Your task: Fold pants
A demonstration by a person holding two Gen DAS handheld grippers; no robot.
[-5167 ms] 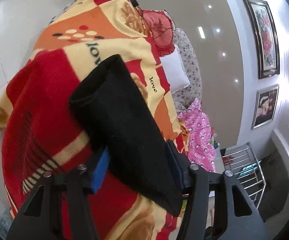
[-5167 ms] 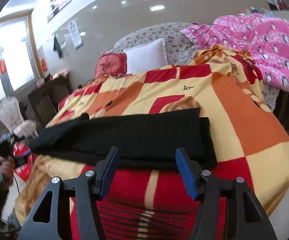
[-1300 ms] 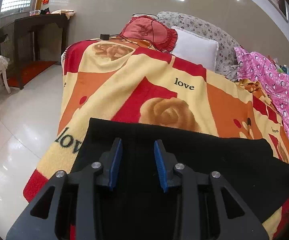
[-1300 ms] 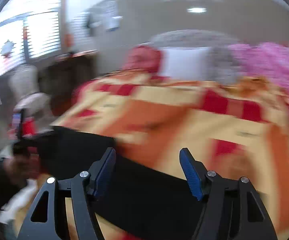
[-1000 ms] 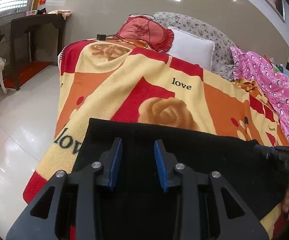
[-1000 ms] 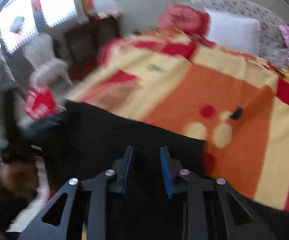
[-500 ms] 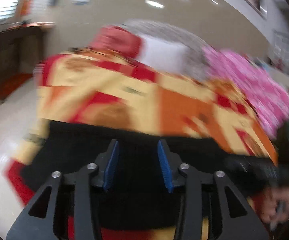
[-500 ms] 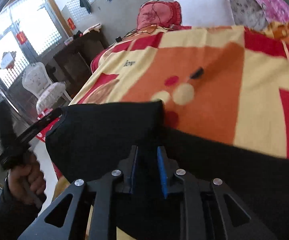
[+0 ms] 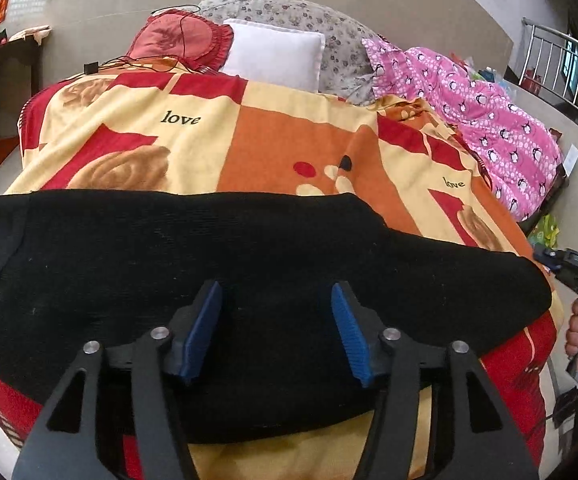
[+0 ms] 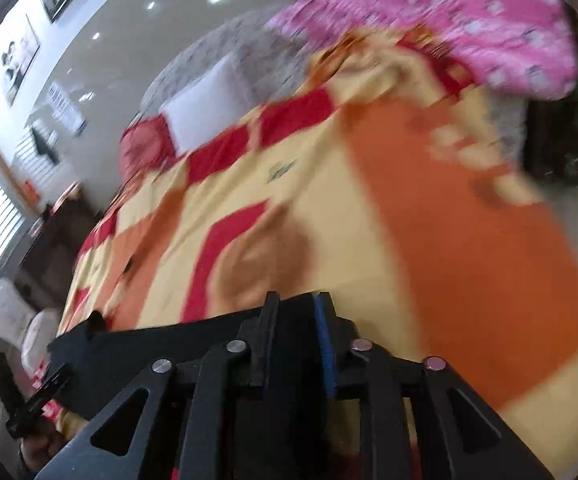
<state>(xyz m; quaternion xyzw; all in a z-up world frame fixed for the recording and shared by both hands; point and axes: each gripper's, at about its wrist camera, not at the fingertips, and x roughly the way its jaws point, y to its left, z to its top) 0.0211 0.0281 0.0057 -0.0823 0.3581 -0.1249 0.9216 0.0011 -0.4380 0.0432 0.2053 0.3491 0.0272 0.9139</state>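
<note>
The folded black knit pants (image 9: 249, 264) lie lengthwise across the lower frame under the left tongs (image 9: 275, 334), whose jaws have just been opening and stand apart with only cloth beneath; the right tongs (image 10: 295, 344), at the lower right edge, are blurred, grip unclear.

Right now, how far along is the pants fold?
Done: the black pants lie doubled over across the patterned blanket, one layer stepped over the other. In hand: nothing; the left gripper has just been opening and hangs above the cloth. The right gripper view is too blurred to judge. Left: likely another fold to shorten the long bundle.
</note>
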